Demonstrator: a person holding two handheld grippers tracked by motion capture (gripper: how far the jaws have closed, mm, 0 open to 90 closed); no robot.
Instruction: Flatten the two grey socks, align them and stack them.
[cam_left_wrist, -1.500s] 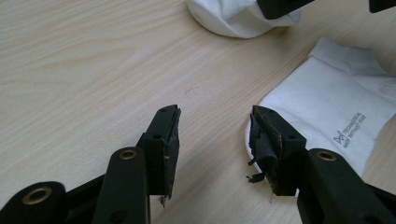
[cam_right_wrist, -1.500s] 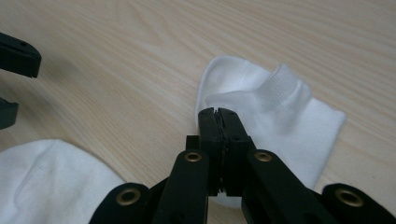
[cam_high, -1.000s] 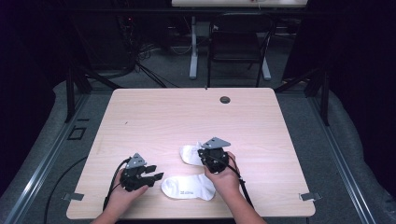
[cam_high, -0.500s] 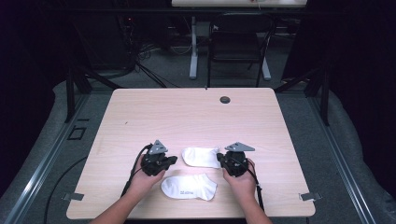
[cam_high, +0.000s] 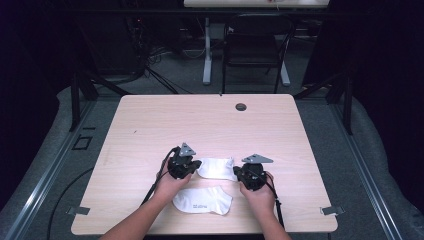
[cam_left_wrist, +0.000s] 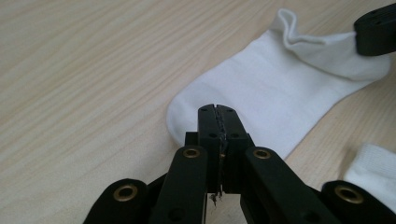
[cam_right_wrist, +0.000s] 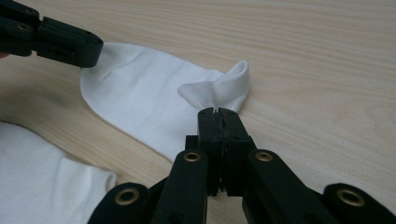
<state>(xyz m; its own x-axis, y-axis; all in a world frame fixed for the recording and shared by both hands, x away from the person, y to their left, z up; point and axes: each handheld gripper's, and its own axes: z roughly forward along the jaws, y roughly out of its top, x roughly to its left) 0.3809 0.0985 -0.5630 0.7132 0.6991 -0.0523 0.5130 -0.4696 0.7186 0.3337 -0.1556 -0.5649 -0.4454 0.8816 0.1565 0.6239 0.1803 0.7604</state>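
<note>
Here each hand-held gripper (cam_high: 197, 165) (cam_high: 237, 173) pinches the far sock (cam_high: 217, 168).

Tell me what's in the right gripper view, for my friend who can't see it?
Black tongs, shut tight, pinch the bunched cuff of a white sock lying on a pale wooden table. The other tongs hold the sock's far, rounded end. Part of a second white sock lies at lower left.

Dim room behind a light wooden table (cam_high: 150, 125).
Dark chair (cam_high: 255, 47), white desk leg (cam_high: 206, 55), cables (cam_high: 155, 65) on grey floor (cam_high: 380, 165).
</note>
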